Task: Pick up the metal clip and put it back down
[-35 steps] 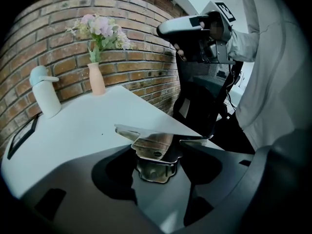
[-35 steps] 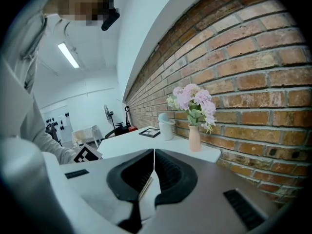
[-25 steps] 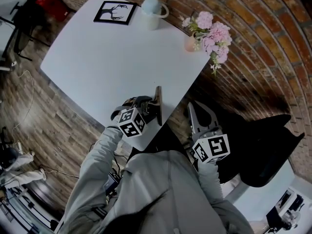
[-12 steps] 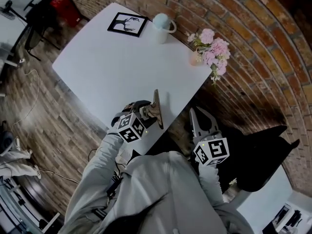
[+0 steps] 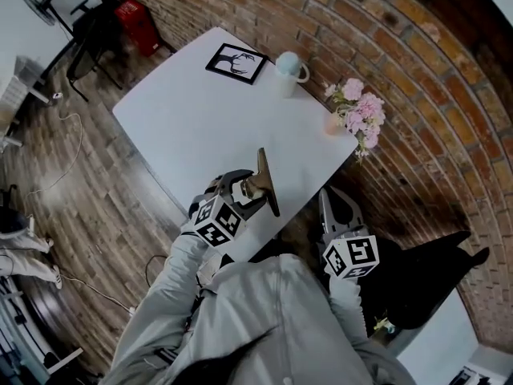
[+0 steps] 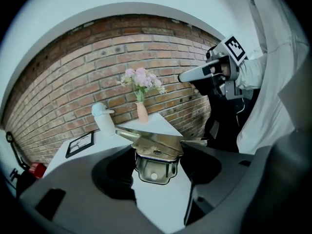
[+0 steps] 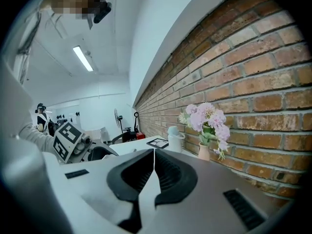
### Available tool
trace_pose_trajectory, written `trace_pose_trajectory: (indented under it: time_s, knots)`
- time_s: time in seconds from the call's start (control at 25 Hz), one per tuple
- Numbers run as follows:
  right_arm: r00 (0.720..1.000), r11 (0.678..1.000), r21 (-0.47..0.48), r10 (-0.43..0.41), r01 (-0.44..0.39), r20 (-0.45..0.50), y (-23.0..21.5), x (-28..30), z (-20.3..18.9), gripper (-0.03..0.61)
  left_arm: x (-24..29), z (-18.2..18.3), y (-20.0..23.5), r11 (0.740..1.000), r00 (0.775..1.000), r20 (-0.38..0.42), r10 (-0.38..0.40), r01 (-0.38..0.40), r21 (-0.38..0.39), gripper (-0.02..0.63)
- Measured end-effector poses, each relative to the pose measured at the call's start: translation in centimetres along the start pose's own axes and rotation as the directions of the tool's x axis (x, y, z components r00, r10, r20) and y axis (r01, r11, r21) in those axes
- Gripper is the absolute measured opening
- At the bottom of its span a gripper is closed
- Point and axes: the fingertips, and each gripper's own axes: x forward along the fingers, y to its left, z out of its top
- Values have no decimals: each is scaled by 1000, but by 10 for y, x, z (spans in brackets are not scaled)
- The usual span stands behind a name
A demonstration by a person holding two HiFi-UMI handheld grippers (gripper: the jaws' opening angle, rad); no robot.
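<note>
The metal clip is a brass-coloured spring clip with long flat arms. My left gripper is shut on it and holds it in the air over the near corner of the white table. In the left gripper view the clip sits between the jaws of my left gripper, its curved handle towards the camera. My right gripper hangs off the table's right edge, shut with nothing in it; the right gripper view shows my right gripper with its pads touching.
At the table's far end stand a framed picture, a pale blue jug and a vase of pink flowers. A brick wall runs along the right. A black chair stands below the right gripper.
My left gripper has risen with the clip, away from the table top near the corner. The right gripper has lifted slightly and stays shut.
</note>
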Motion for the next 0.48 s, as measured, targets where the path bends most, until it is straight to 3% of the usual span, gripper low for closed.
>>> trace_pose_trajectory:
  time_s: [0.28, 0.48]
  knots:
    - [999, 998, -35, 48, -47, 23, 16, 10, 15, 25, -45, 21, 15, 988, 987, 87, 132, -123, -96, 301]
    - [996, 995, -62, 82, -80, 26, 27, 15, 23, 25, -75, 30, 25, 958, 961, 152, 232, -199, -204, 301]
